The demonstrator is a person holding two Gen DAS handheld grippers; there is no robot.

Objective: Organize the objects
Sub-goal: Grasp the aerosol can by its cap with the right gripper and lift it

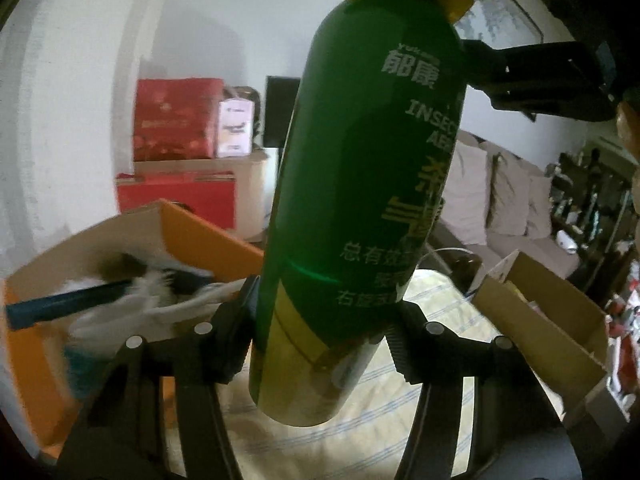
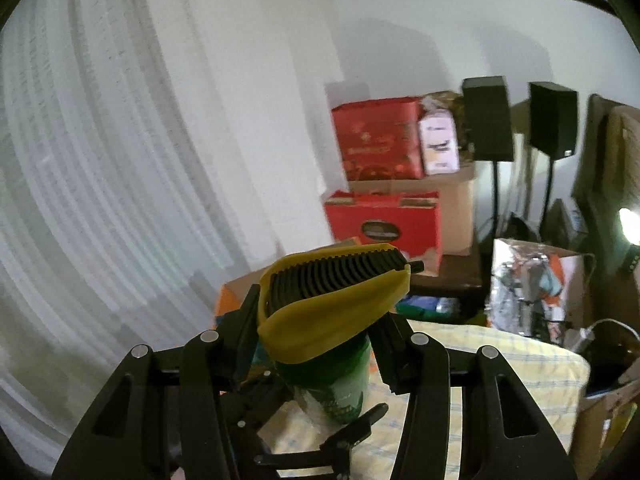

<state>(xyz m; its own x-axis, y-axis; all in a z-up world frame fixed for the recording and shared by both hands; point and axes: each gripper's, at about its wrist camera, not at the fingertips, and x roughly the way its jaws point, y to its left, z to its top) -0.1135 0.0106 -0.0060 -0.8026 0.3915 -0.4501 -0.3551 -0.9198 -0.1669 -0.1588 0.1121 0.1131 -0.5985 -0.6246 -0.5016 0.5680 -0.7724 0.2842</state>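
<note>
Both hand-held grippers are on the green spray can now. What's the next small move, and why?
Probably open the right hand-held gripper off the yellow cap. The left hand-held gripper already clamps the green spray can low on its body, in the air above the bedding. With one grip, the left could carry it toward the orange box beside it.

Dim, soft indoor light with a bright glare spot far right of the gripper. Fisheye bending curves the edges. Background boxes look motion-blurred.
</note>
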